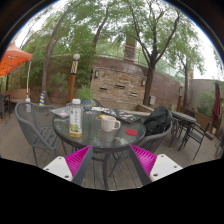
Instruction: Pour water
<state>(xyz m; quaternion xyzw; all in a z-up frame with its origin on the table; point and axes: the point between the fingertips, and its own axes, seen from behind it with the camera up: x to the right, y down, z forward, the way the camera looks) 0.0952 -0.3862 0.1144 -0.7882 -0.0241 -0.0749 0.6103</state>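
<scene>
A clear water bottle (pixel 75 117) with a yellow label and white cap stands on the left part of a round glass table (pixel 95 137). To its right on the same table sits a white mug (pixel 109 123), handle facing right. My gripper (pixel 111 162) is open, well short of the table, with nothing between its fingers. Its magenta pads (pixel 77 160) frame the table's near edge and the decking below. Both bottle and mug lie beyond the fingertips.
Grey mesh chairs (pixel 37 128) stand left of the table and darker chairs (pixel 190 128) to the right. A black bag (pixel 157 120) rests at the table's right side. A stone wall (pixel 122 84), trees and an orange canopy (pixel 13 60) lie behind. Wooden decking lies underfoot.
</scene>
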